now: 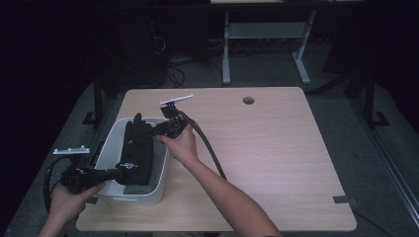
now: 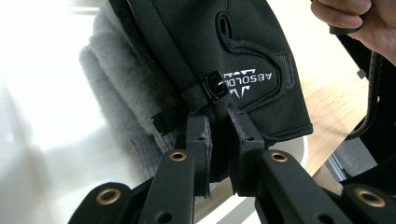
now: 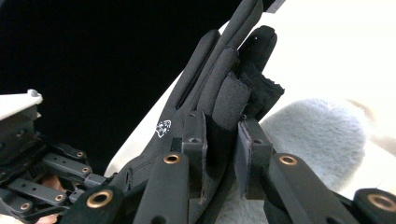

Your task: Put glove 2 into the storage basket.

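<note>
Black fabric glove [image 1: 137, 150] held over the white plastic bin [image 1: 109, 148] at the table's near left, above grey fleece [image 2: 116, 88]. Cuff clamped in the left gripper [image 2: 217, 140], fingers [image 3: 233, 84] pinched by the right gripper [image 3: 222, 140]. Best lowered level, both grips kept firm until seated.

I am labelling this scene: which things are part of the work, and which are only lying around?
Part of the work:
black glove
white tub
grey furry cloth
left claw
right claw

Only lying around:
table
white desk frame
</note>
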Action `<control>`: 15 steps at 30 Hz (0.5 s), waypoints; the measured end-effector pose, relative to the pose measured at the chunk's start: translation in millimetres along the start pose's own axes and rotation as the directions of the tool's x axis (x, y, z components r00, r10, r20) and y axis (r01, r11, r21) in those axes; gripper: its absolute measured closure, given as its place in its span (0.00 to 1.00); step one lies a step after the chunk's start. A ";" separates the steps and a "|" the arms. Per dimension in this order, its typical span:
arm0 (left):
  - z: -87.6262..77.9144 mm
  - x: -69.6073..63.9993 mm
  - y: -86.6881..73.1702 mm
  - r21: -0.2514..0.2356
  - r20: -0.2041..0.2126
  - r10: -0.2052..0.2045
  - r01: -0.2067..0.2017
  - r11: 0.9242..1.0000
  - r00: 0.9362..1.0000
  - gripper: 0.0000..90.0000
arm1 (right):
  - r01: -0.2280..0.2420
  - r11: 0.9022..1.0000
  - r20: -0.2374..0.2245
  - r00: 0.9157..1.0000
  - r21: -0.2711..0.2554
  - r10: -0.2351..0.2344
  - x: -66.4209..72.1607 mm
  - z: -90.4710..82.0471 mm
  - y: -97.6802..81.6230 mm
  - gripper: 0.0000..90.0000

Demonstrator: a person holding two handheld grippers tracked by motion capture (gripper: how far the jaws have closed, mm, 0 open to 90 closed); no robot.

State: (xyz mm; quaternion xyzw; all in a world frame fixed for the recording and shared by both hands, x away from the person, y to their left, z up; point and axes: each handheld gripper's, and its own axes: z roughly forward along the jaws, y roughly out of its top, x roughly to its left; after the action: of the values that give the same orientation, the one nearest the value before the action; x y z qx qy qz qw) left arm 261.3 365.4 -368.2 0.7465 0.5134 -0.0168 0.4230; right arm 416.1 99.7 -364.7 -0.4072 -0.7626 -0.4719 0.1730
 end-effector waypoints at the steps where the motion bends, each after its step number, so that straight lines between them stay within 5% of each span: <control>1: 0.5 0.2 -0.4 0.001 0.001 -0.002 0.002 1.000 1.000 0.89 | 0.000 1.000 -0.001 1.000 0.000 0.000 -0.7 1.6 -0.7 0.84; 15: 6.2 5.6 -7.1 0.035 0.010 -0.024 0.024 0.999 1.000 0.88 | -0.015 0.999 0.017 1.000 0.042 0.014 -9.6 9.7 -11.5 0.83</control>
State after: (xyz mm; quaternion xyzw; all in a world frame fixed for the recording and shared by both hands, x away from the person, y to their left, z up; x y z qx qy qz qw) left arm 260.9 366.4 -379.1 0.7475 0.5198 -0.0347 0.4121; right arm 414.1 101.1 -382.4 -0.4130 -0.7707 -0.4511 0.1787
